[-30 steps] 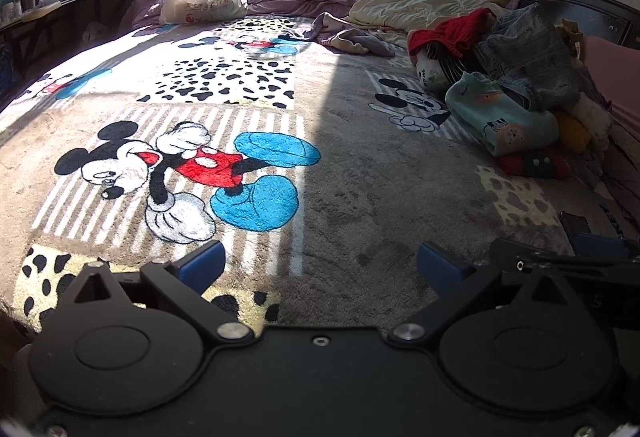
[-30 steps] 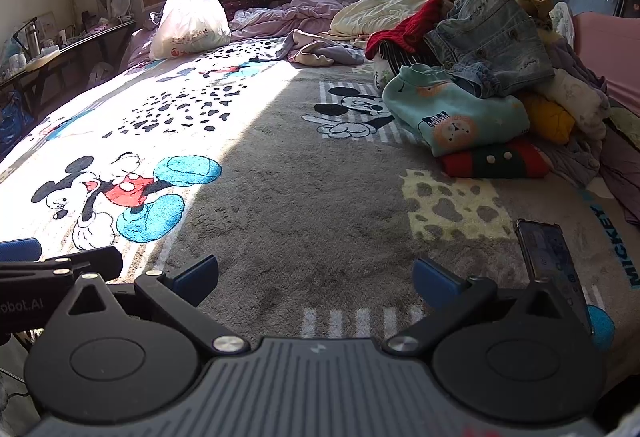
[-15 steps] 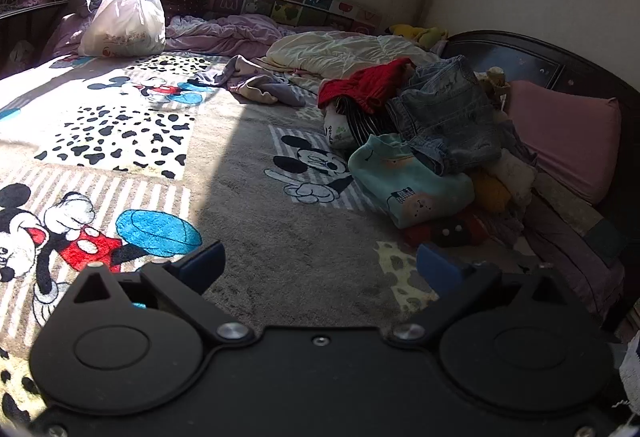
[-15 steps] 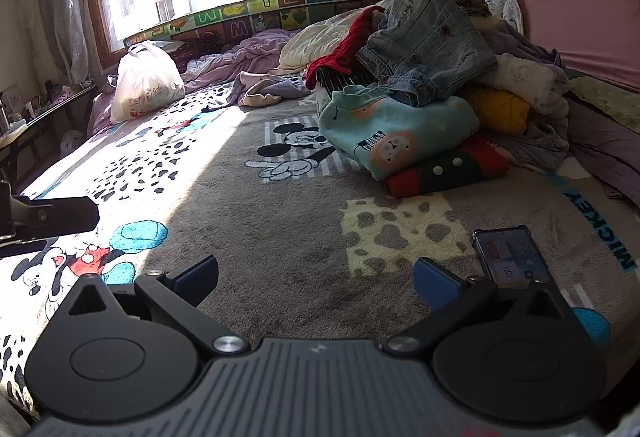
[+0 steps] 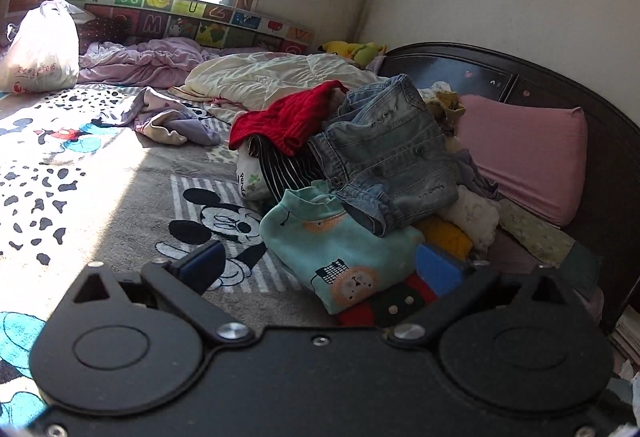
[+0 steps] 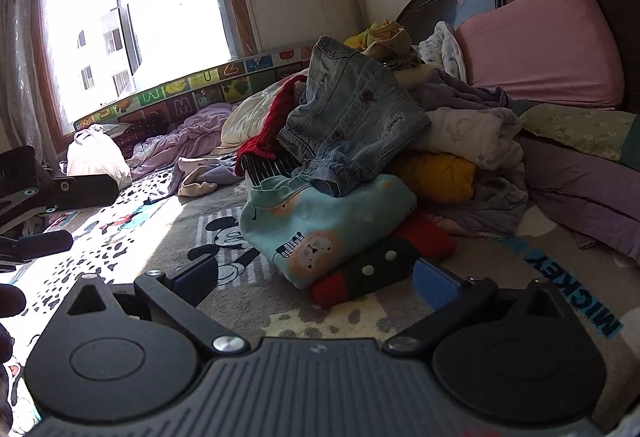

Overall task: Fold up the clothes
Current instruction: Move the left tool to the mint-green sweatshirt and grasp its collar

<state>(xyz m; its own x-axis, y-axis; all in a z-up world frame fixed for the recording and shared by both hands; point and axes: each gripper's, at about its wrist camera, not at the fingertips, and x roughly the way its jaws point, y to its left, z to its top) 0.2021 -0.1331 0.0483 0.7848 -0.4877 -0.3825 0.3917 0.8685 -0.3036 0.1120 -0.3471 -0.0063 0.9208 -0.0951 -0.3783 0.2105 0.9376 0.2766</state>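
I am at the very start, with nothing picked yet: both of my tools face the heap of unfolded clothes [image 5: 360,173] piled on the bed near the dark headboard [image 5: 520,85] and the pink pillow [image 5: 524,161]. My left gripper [image 5: 320,269] is spread wide and empty, its blue pads [image 5: 438,269] framing the teal sweatshirt [image 5: 340,249] with the lion print, which lies at the front of the heap on the Mickey Mouse blanket [image 5: 120,197]. My right gripper [image 6: 316,279] is likewise released and holds nothing, pointed at the same sweatshirt from a little further to the right. On top of the sweatshirt sits a denim jacket [image 5: 384,157], its cuff drooping over the collar; a red knit garment [image 5: 292,121] drapes behind it, and a red and green piece with white buttons [image 6: 372,269] pokes out from underneath. I judge the step in hand is choosing and reaching for one garment. The next move, as I see it, calls for taking the denim jacket first, since it rests uppermost and pins the sweatshirt, then carrying it to the open stretch of blanket on my left to spread flat. Pulling the sweatshirt from below would likely drag the heap with it.
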